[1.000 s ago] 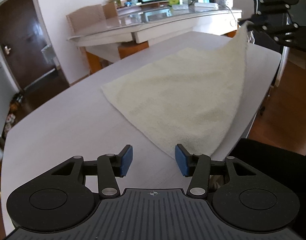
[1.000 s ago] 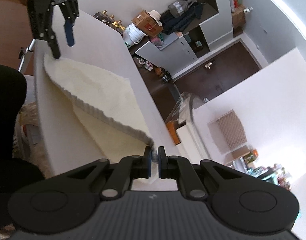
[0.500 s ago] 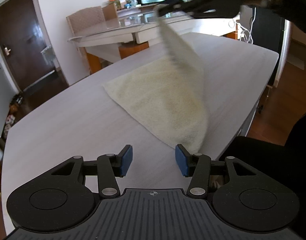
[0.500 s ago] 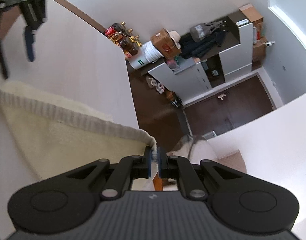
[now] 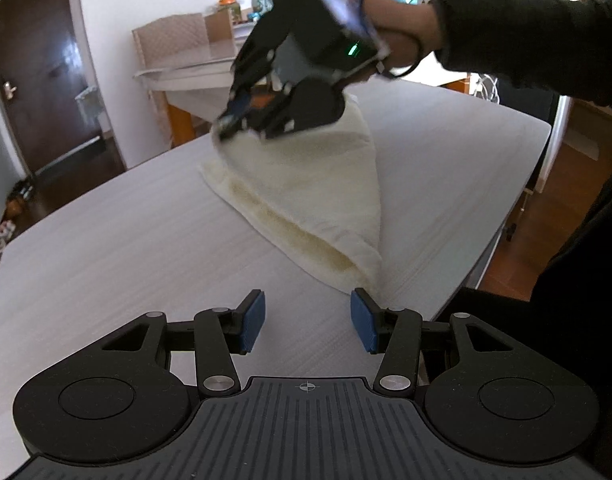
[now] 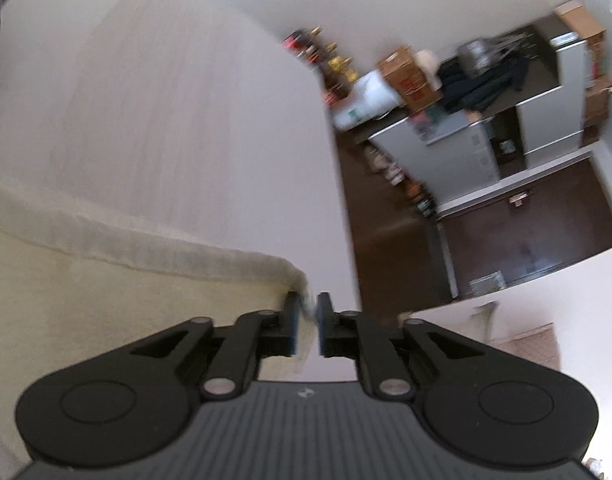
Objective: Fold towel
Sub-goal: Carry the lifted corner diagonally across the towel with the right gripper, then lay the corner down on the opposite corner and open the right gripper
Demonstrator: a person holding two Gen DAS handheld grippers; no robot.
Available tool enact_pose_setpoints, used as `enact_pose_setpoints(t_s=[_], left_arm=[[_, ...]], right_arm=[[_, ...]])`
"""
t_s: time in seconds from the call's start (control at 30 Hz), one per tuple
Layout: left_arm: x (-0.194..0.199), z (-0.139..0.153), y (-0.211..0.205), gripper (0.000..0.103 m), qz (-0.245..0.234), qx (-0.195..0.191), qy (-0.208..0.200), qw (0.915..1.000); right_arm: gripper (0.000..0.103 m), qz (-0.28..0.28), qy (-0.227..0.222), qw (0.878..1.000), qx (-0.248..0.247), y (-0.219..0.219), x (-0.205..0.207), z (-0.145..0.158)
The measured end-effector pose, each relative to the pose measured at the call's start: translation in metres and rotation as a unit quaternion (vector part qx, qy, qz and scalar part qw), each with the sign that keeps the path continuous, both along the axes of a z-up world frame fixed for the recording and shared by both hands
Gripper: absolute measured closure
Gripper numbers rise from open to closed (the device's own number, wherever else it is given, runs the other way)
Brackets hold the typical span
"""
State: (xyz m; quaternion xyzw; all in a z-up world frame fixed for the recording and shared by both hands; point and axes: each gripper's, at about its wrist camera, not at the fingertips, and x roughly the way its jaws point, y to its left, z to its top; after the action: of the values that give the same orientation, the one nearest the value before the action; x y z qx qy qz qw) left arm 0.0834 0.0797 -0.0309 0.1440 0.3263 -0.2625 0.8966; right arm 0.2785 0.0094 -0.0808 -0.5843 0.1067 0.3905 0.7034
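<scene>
A cream towel (image 5: 314, 200) lies on the pale grey table (image 5: 125, 248), doubled over itself into a triangle. My right gripper (image 5: 229, 120), held by a hand in a dark sleeve, hangs low over the towel's far left corner. In the right wrist view its jaws (image 6: 309, 316) are opening; the towel's hemmed corner (image 6: 299, 280) sits between the tips and a gap shows beside it. My left gripper (image 5: 306, 320) is open and empty, just above the table next to the towel's near corner.
Behind the table stands a second, glass-topped table (image 5: 193, 68) with boxes and jars. A dark door (image 5: 45, 92) is at the far left. A black chair (image 5: 506, 320) sits at the table's right edge. Cabinets and boxes (image 6: 446, 120) line the floor past the far edge.
My right gripper swept from the far right to the far left with the towel corner, laying the towel over itself, and its jaws have parted. My left gripper stayed put.
</scene>
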Motion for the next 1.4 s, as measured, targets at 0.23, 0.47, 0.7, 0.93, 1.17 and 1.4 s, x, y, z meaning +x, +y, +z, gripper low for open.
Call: enact_pose_setpoints(t_s=[0.23,0.47,0.7,0.93,1.17,1.4], left_arm=[[0.001,0.009,0.013,0.051,0.024,-0.012,-0.014,0.9996],[0.017,0.019,0.009,0.047,0.044,-0.009,-0.042,0.9981],[0.042,0.008,-0.016,0.047,0.036,0.007,-0.035,0.9987],[0.039,0.003,-0.028,0.047,0.019,0.009,-0.013,0.9997],[0.012,0.001,-0.053,0.047,-0.015,-0.001,0.000,0.9999],[0.010,0.010,-0.050,0.046,-0.006,-0.021,-0.014,0.9997]], right_arm=[[0.067,-0.056,0.035,0.994,0.090,-0.025,0.006,0.024],[0.072,-0.213,0.134,0.945,0.208,-0.104,0.016,0.043],[0.082,-0.312,0.191,0.889,0.275,-0.169,0.025,0.037],[0.083,-0.329,0.207,0.873,0.294,-0.189,0.037,0.037],[0.082,-0.333,0.179,0.881,0.283,-0.213,0.017,0.032],[0.078,-0.262,0.192,0.891,0.317,-0.212,-0.068,0.059]])
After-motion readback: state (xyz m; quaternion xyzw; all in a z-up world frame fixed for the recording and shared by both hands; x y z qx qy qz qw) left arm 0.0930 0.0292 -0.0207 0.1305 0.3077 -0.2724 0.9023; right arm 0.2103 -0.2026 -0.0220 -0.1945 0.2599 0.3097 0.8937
